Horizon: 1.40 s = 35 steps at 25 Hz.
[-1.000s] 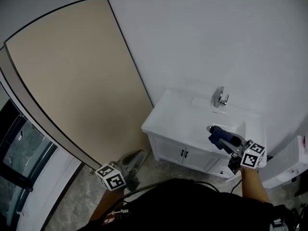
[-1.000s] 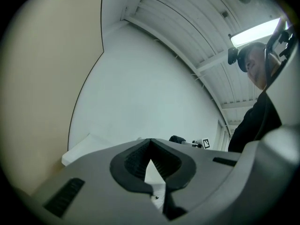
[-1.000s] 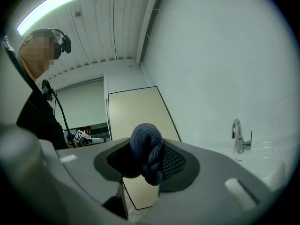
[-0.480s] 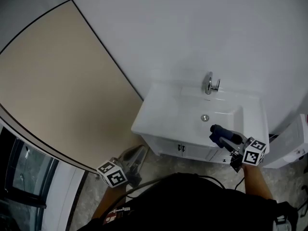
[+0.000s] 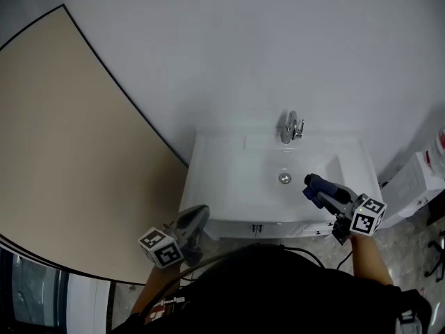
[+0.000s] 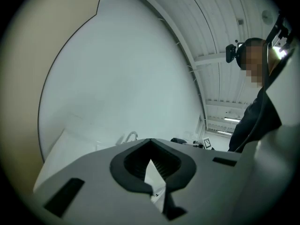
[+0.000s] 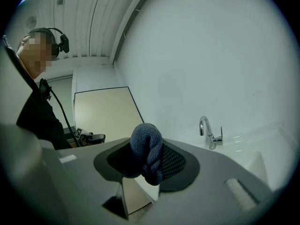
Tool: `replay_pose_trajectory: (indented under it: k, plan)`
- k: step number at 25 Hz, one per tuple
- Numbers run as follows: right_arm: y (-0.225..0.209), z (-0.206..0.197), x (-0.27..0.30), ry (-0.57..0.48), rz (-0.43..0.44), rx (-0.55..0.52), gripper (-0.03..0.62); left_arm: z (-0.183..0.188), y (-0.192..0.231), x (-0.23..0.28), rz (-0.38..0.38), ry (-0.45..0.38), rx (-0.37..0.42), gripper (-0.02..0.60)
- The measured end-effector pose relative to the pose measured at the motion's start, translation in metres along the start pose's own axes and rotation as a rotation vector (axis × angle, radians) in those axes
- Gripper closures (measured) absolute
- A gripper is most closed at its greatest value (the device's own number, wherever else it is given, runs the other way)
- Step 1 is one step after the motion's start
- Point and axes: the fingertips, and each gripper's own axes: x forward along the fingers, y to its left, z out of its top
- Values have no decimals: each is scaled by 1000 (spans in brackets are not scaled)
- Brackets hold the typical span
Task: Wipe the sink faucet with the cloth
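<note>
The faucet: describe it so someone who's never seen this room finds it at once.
A white vanity sink stands against the pale wall. At its back edge, behind the drain, rises the faucet. It is the only tall, curved chrome piece there.

a bathroom; white vanity sink (image 5: pixel 229 186) with chrome faucet (image 5: pixel 290 127) against a plain wall (image 5: pixel 229 54)

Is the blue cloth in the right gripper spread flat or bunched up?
Bunched up: the cloth bulges as a rolled wad between the right gripper's jaws.
</note>
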Motion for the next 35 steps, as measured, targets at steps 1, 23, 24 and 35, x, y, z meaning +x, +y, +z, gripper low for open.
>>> replay_pose_trajectory:
  k: [1,23,24,35]
  plan:
    - [-2,2,22,1,-19,-6,451,9,26,3,-22,4,3,589]
    - [-87,-17,222,132,-262,45,451,50,264,69,-109,111,-60,589]
    - [-100,-17,223,130,-260,59,451,50,264,79,-98,123,-44,589]
    - [-196,-20,262,407,-185,-321,451,37,266,179,-20,210,-19,589]
